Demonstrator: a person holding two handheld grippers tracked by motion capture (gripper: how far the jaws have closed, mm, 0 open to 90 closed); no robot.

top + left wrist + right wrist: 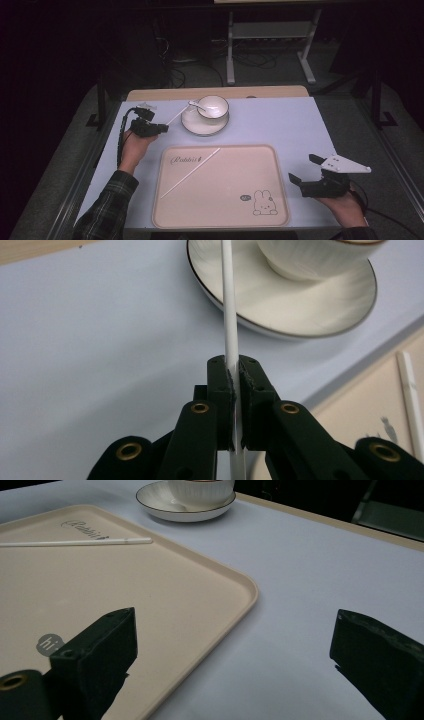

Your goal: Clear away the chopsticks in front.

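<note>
My left gripper (162, 128) (236, 370) is shut on a thin white chopstick (176, 116) (229, 315). It holds the stick above the pale blue table, and the free end points toward a white saucer (202, 127) (300, 310). On the saucer stands a white bowl (212, 106) (310, 257) with a white spoon (192, 104) in it. A second white chopstick (190, 172) (75, 542) (410, 390) lies slantwise on the beige tray (220, 210) (200, 605). My right gripper (302, 168) (235, 645) stands open to the right of the tray, with nothing between its jaws.
The tray carries a rabbit drawing (264, 202) at its near right corner. A wooden strip (220, 92) runs along the table's far edge. Bare blue table (280, 125) lies right of the saucer and around my right gripper.
</note>
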